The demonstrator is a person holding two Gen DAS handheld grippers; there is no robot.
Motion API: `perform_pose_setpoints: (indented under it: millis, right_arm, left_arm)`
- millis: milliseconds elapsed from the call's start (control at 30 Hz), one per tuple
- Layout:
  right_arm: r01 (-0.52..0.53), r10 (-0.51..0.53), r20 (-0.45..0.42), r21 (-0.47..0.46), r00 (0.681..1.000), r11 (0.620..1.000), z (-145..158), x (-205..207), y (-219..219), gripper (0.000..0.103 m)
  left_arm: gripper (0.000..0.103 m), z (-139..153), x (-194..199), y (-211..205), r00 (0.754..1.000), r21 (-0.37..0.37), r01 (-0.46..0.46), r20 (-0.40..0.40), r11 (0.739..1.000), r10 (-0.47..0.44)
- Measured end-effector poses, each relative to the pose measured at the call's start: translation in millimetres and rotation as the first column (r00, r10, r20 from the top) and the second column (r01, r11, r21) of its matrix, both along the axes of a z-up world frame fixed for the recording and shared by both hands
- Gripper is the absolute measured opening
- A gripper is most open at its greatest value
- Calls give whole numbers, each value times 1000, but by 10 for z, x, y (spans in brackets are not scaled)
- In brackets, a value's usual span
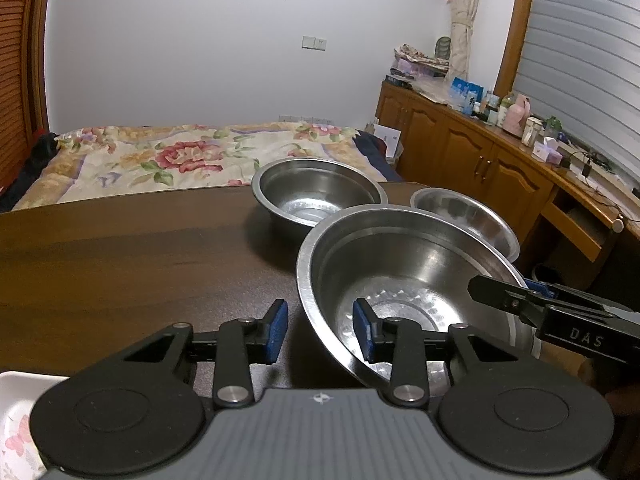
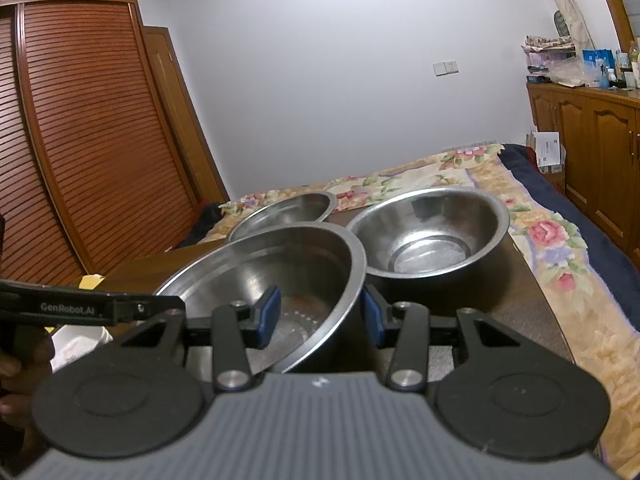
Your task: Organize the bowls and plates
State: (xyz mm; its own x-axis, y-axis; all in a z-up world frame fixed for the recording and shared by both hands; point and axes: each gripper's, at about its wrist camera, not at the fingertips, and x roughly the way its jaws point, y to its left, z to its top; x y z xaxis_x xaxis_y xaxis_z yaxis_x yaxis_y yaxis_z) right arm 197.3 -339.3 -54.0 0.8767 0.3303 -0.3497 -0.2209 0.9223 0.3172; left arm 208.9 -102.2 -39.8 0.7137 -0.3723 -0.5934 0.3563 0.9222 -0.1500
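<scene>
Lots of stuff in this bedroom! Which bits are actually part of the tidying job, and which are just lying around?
Part of the job:
- large steel bowl, straddled at its rim by the open jaws of both tools
- two smaller steel bowls
- floral plate

Just lying about:
- flowered bedspread
- bottles and boxes on the sideboard

Beyond the dark wooden counter lies a bed under a floral quilt, against a plain pale wall with a light switch. A row of wooden cabinets stands to one side, its top crowded with bottles, boxes and folded cloth. A slatted wardrobe door fills the other side. A small yellow scrap, perhaps paper, lies near the counter's edge.
</scene>
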Motion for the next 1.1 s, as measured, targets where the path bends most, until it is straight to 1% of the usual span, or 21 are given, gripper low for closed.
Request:
perform_pose_setpoints:
  millis: [33, 100, 200, 233, 267, 400, 500, 633, 867, 1100]
  right_arm:
    - [-1, 1, -3, 3, 1000, 1000, -4, 3, -3, 46]
    - [-2, 2, -7, 9, 1000, 1000, -12, 6, -9, 46]
    - [-5, 5, -9, 10, 1000, 1000, -15, 10, -4, 42]
    - [-5, 5, -6, 8, 1000, 1000, -11, 6, 3, 39]
    - [-7, 7, -3, 5, 1000, 1000, -9, -1, 10, 35]
    - [-4, 4, -6, -14, 1000, 1000, -5, -14, 34, 31]
    - [-5, 5, -5, -23, 1000, 1000, 13, -57, 61, 31]
    - [-7, 7, -4, -8, 1000, 1000, 52, -130, 67, 31]
    - [5, -5, 3, -4, 1000, 1000, 106, -311, 127, 31]
    - [14, -14, -8, -3, 1000, 1000, 114, -468, 139, 31]
  left_arm:
    - [37, -1, 1, -13, 1000, 1, 1, 0, 1000, -1]
    - [33, -7, -2, -17, 1000, -1, 5, -2, 1000, -5]
    - [26, 0, -5, -10, 1000, -5, 13, -3, 1000, -13]
    - [26, 4, -6, -15, 1000, -7, 15, -4, 1000, -15]
    - [25, 5, -15, -15, 1000, -7, 15, -4, 1000, -15]
    - [25, 17, -38, -9, 1000, -7, 15, -4, 1000, -15]
    - [25, 40, -65, 9, 1000, -15, 15, 1, 1000, -15]
    - [25, 88, -147, 66, 1000, -21, 21, 14, 1000, -21]
    - [25, 125, -338, 163, 998, -31, 47, 32, 998, -46]
    - [25, 143, -527, 209, 996, -31, 78, 40, 996, -77]
